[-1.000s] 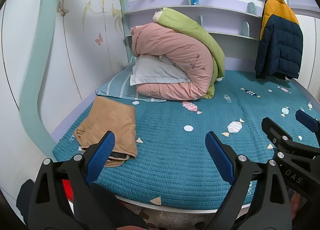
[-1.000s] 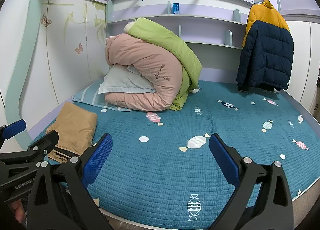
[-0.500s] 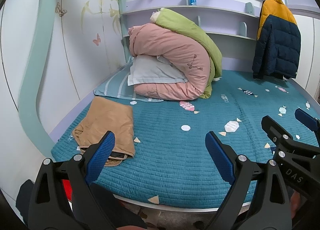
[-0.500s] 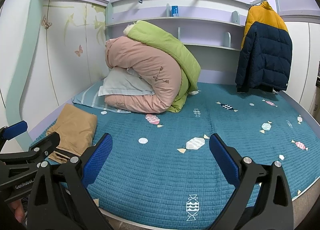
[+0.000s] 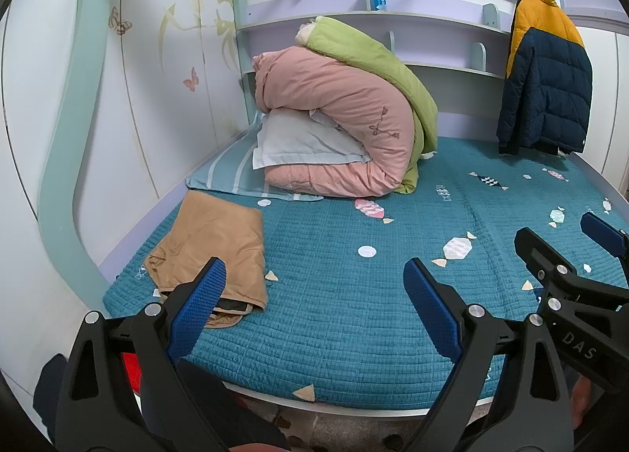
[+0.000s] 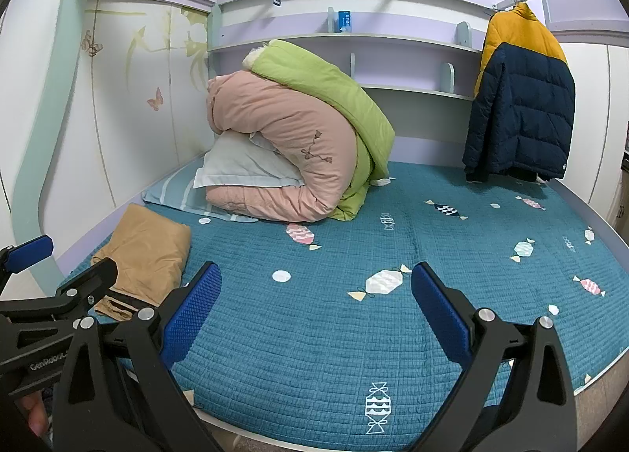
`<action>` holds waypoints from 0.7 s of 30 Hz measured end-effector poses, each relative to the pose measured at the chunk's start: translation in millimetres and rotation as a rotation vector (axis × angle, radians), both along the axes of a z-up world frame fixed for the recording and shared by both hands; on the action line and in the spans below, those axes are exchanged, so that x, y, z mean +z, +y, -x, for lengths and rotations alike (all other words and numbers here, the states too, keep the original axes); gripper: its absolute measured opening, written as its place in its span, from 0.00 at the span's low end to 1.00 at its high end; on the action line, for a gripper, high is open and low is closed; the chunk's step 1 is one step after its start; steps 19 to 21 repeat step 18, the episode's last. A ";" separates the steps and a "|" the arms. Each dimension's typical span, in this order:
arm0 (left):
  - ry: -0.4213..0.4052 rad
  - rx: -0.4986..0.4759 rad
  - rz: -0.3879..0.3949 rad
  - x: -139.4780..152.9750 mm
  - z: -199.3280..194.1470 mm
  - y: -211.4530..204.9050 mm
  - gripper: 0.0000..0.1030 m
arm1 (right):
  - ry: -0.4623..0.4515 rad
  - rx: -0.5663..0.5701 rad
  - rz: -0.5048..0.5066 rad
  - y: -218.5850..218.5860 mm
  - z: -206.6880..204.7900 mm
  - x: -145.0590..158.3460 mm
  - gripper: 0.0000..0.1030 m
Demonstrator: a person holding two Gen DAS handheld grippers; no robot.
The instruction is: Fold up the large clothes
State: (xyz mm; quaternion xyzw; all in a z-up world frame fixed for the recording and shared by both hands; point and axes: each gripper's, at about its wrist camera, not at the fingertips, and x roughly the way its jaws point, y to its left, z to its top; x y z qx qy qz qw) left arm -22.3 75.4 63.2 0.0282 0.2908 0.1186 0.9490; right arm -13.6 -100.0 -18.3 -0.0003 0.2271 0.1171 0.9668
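Nearest the cameras, the left tongs (image 5: 314, 304) and the right tongs (image 6: 316, 304) both stand wide apart with nothing between them, each a pair of black plastic arms with round silver rivets and blue pads (image 5: 198, 306) of fine waffle grip. In each wrist view the other tool shows at the frame's edge.

Below them lies the teal quilted bed cover (image 5: 346, 306), stitched in close parallel ribs and dotted with pale candy-shaped patches, over a mattress with a white rounded front edge.

At the near left corner of the bed rests the tan folded garment (image 5: 214, 245), a smooth, slightly shiny cloth laid in a flat rough rectangle. Its near end is looser, with a rumpled edge at the left and a dark lining showing at the open near-right corner. It lies just beyond the left pad of the left tongs in that view, not touched by either tool.

Farther back on the left sits a striped light-blue pillow (image 5: 224, 177) flat on the bed, and on it a bulky pink padded duvet (image 5: 334, 118) rolled over a pale grey pillow (image 5: 298, 141), with a green quilt (image 5: 377, 67) draped across its top and right side.

At the far right, a puffy navy and mustard-yellow quilted jacket (image 5: 546, 82) hangs from a rail, beside white curved wall shelves (image 5: 393, 15).
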 end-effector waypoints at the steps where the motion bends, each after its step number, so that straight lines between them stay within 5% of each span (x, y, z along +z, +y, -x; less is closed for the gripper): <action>1: 0.001 -0.001 0.000 0.0 -0.6 1.0 0.89 | 0.000 0.000 0.000 0.3 0.0 -0.2 0.91; 21: 0.032 0.001 0.012 -2.8 -4.2 9.4 0.89 | -0.001 0.009 0.003 5.2 -0.7 -0.7 0.91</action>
